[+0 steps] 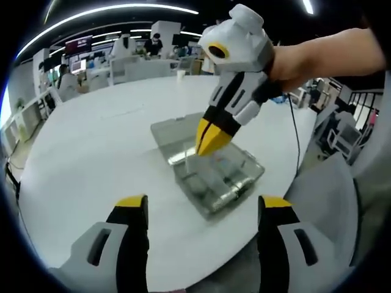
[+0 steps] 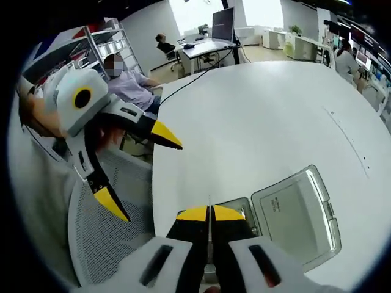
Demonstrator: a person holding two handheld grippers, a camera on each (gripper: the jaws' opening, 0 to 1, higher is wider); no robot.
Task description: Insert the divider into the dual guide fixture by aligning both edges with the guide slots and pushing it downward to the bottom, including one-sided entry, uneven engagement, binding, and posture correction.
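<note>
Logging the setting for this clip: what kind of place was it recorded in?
Most likely an open-plan office or lab. A large round white table holds a clear plastic case with its lid open; behind it stand desks with monitors, a seated person, a mesh office chair and ceiling strip lights.
</note>
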